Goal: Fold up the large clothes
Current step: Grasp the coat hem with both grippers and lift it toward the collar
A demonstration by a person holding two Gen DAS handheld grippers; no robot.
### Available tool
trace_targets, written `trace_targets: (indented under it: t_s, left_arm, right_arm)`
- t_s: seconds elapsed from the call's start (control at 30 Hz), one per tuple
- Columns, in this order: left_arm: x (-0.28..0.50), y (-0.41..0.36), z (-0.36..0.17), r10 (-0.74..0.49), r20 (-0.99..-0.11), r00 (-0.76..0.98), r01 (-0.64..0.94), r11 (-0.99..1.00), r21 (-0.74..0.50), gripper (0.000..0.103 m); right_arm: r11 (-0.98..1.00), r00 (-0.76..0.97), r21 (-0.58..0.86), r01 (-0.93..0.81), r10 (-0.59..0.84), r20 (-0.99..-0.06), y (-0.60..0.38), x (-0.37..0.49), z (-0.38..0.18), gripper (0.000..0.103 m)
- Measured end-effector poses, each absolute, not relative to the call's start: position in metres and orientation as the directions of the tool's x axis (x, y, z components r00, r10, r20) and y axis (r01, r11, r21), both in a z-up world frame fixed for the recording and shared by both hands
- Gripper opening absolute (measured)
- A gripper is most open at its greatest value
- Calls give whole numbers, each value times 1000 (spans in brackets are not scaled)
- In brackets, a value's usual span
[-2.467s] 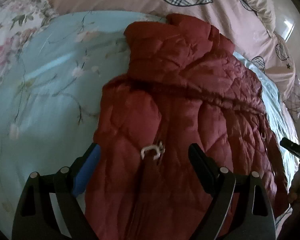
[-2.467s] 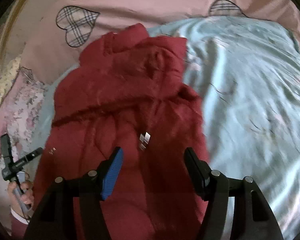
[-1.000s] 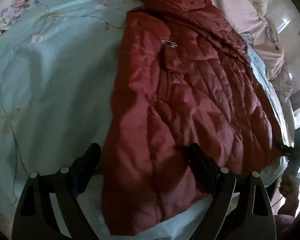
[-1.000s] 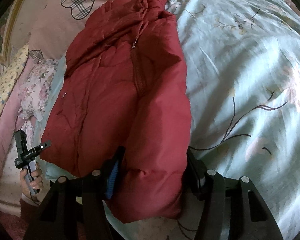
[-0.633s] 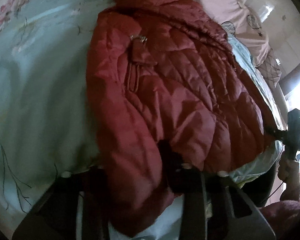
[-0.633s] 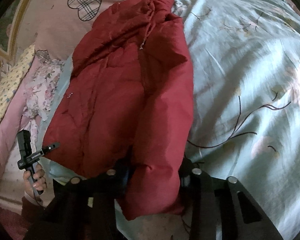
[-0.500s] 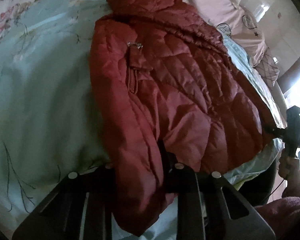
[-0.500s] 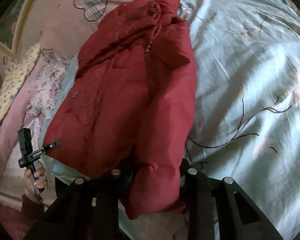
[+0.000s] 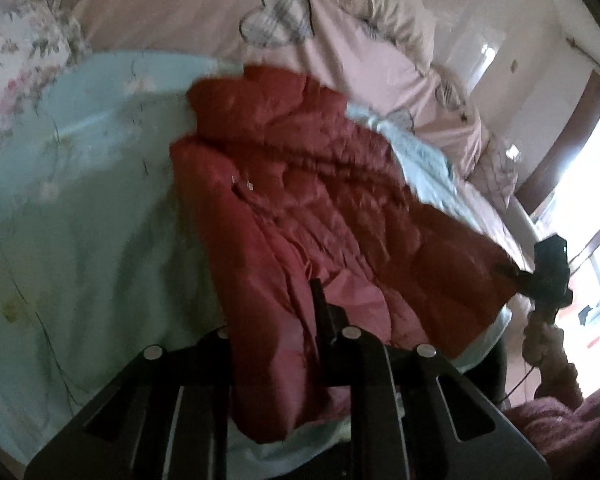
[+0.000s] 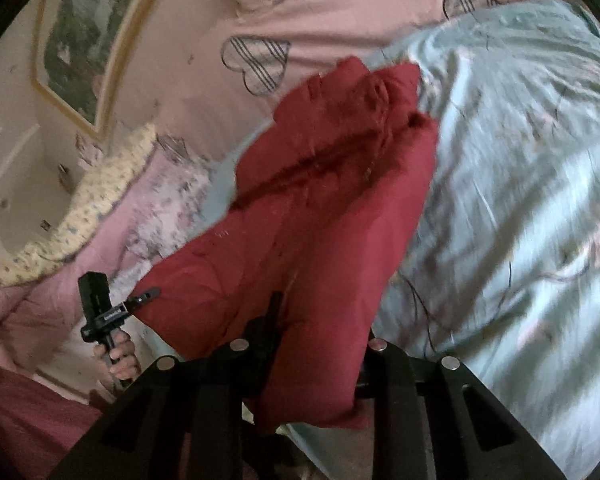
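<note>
red quilted jacket gripped at both hem corners

red quilted jacket lies lengthwise on pale blue floral sheet, collar toward pink heart-print pillow. padded, puffy, stitched in channels. left gripper jaws closing, clenched on one hem corner; right gripper jaws closing, clenched on the other. hem hangs at mattress edge. bare sheet lies open beside the jacket.
</note>
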State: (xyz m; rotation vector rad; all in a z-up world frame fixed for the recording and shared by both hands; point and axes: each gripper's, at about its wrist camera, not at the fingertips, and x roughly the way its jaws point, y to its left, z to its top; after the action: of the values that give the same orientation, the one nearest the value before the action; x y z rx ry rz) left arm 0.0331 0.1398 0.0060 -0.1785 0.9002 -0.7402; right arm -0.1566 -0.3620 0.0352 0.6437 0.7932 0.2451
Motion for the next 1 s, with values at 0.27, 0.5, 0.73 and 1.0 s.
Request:
trace_targets:
  t_s: [0.27,0.5,0.73,1.0]
  left_arm:
    - [68,125,21,-604,-622,498,462,792,-400,15]
    - [100,117,35,-580,-606,544,408,814,-413,15]
    - [134,98,49,-532,-603,594,371,847,-382,16]
    - [174,68,58,-478,-604,637,345,878,-332,16]
  right_arm:
    - [798,752,602,32,378,-540,-368,-134,52,22]
    - [807,798,589,43,327,-506,-378,-100,67,22]
    - [838,829,541,67,255,-498,-385,-58,82,23]
    - [851,845,514,111,192,-499,-395,-8,84,23]
